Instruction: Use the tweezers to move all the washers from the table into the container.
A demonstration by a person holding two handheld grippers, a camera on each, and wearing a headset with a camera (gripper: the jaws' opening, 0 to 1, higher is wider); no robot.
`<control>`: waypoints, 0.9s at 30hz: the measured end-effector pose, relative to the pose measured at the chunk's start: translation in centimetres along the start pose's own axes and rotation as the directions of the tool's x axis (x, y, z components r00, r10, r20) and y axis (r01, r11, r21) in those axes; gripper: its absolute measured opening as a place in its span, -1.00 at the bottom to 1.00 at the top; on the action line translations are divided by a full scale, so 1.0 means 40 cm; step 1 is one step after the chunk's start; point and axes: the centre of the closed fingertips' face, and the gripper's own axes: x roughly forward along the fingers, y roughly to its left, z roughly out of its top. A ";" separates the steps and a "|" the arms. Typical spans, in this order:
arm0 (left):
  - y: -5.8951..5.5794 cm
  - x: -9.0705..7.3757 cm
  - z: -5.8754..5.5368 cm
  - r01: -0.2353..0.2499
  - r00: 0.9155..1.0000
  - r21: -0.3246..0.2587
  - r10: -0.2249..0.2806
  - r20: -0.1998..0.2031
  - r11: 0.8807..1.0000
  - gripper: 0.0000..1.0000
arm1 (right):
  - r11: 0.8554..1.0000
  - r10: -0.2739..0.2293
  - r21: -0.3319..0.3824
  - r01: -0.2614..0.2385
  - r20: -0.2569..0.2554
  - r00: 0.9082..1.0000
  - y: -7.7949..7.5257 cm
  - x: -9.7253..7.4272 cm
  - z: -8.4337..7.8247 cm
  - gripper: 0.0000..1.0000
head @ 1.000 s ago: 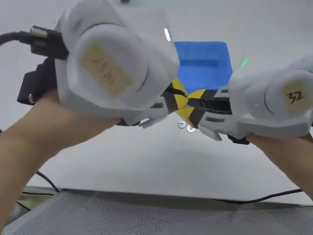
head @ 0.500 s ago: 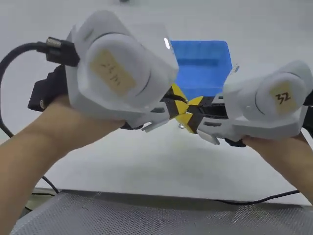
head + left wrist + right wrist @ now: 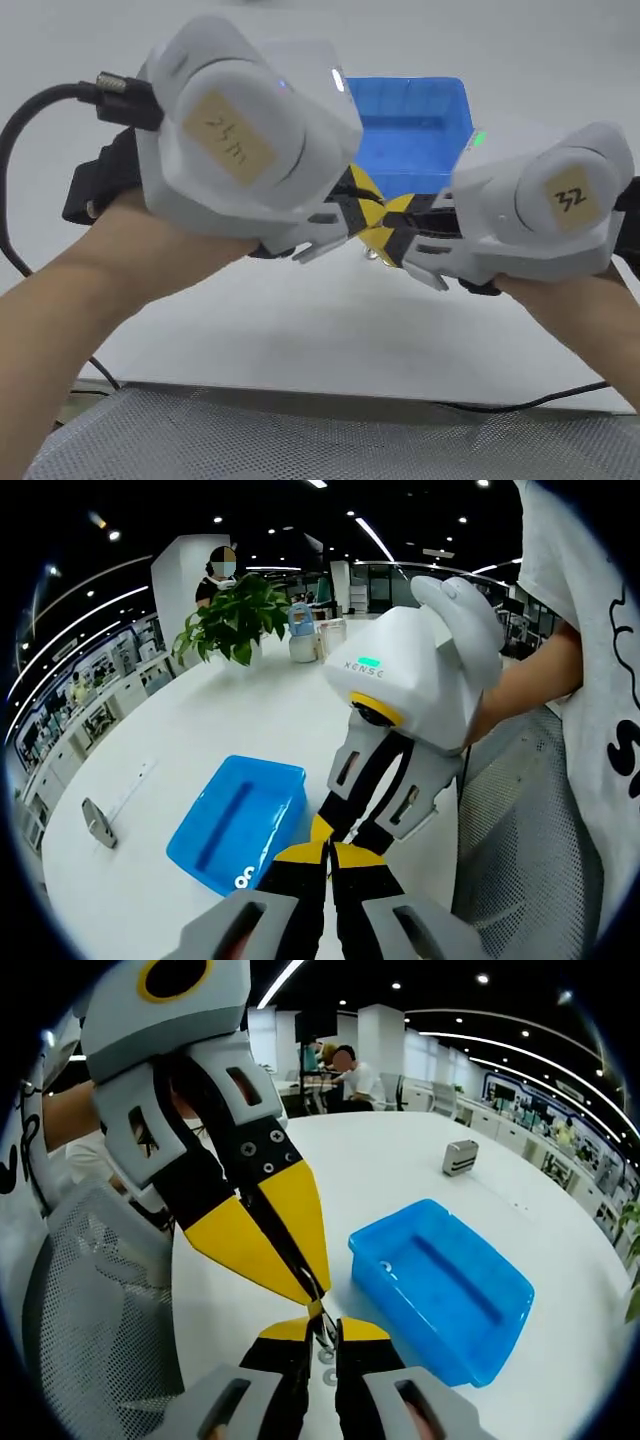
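In the head view my left gripper (image 3: 368, 208) and right gripper (image 3: 392, 222) meet tip to tip in front of the blue container (image 3: 425, 130). Both sets of yellow fingertips are pressed together. In the right gripper view thin dark tweezers (image 3: 316, 1310) run out from between the left gripper's yellow fingers (image 3: 262, 1222) into my right gripper (image 3: 321, 1334). Two washers (image 3: 326, 1367) lie on the table just below the tips, and another washer (image 3: 385, 1266) lies inside the container (image 3: 440, 1290). The left gripper view shows my left gripper (image 3: 329, 853), the container (image 3: 240, 820) and washers (image 3: 243, 882) by its near edge.
The white table (image 3: 300, 320) reaches a grey mesh surface (image 3: 300, 440) at the near edge, with cables along it. A small metal block (image 3: 97, 822) stands far beyond the container. A potted plant (image 3: 235, 620) stands at the far side of the table.
Both grippers have drawn a little closer together and slightly up in the view. The washers seen below the tips earlier are now mostly hidden behind them.
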 end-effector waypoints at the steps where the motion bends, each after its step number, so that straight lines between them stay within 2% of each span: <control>1: 0.001 0.000 0.000 0.001 1.000 0.002 -0.001 -0.004 1.000 -1.00 | 1.000 0.001 0.003 -0.001 -0.005 1.000 -0.001 0.000 0.000 -0.92; 4: 0.002 0.001 0.002 0.000 1.000 0.006 0.000 -0.006 1.000 -1.00 | 1.000 0.004 0.011 -0.004 -0.009 1.000 -0.003 0.000 0.000 -0.93; 6: -0.004 0.002 0.003 0.002 1.000 0.023 -0.002 -0.018 1.000 -1.00 | 1.000 0.000 -0.009 0.000 -0.021 1.000 0.001 -0.002 0.000 -0.93; 7: -0.008 0.003 0.005 0.006 1.000 0.031 -0.005 -0.020 1.000 -1.00 | 0.999 -0.006 -0.043 0.005 -0.029 1.000 0.003 -0.004 0.000 -0.93; 10: -0.015 -0.002 0.012 0.006 0.999 0.059 -0.004 -0.033 0.998 -1.00 | 0.999 -0.009 -0.049 0.007 -0.034 0.999 0.005 -0.011 0.002 -0.93; 15: -0.005 -0.018 0.034 0.004 1.000 0.062 -0.004 -0.015 0.998 -1.00 | 0.998 -0.010 -0.060 0.009 -0.020 1.000 0.000 -0.033 0.025 -0.93; 19: 0.004 -0.034 0.060 -0.006 1.000 0.086 0.007 -0.003 0.996 -1.00 | 0.997 -0.016 -0.076 0.016 -0.006 1.000 -0.011 -0.048 0.051 -0.93; 23: 0.019 -0.051 0.088 -0.029 0.999 0.112 0.027 0.018 0.993 -1.00 | 0.997 -0.023 -0.068 0.025 0.034 0.999 -0.023 -0.063 0.083 -0.93; 27: 0.029 -0.057 0.098 -0.042 0.999 0.126 0.039 0.027 0.991 -1.00 | 0.996 -0.035 -0.080 0.038 0.043 0.998 -0.032 -0.068 0.100 -0.93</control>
